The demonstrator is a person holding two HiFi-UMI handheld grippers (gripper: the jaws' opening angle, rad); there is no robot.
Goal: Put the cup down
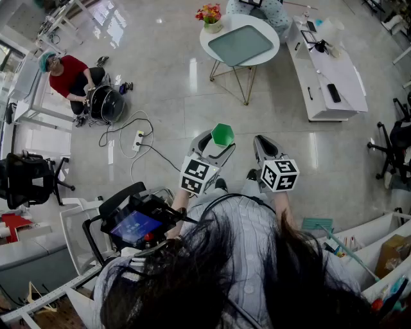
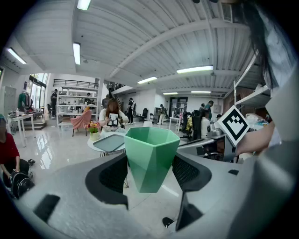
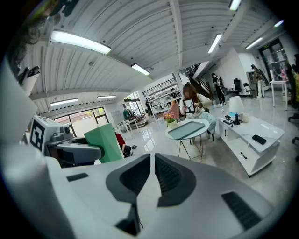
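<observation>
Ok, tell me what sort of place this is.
Most likely an open-plan office or studio. A round table and a long white bench stand on a wide polished floor. There is an office chair at the side, and strip lights run along the ceiling.

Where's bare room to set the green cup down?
For the green cup: tray on the round table lies bare; flower pot crowds its far rim. Low white cabinet is bare mid-top, cluttered at its far end.
</observation>
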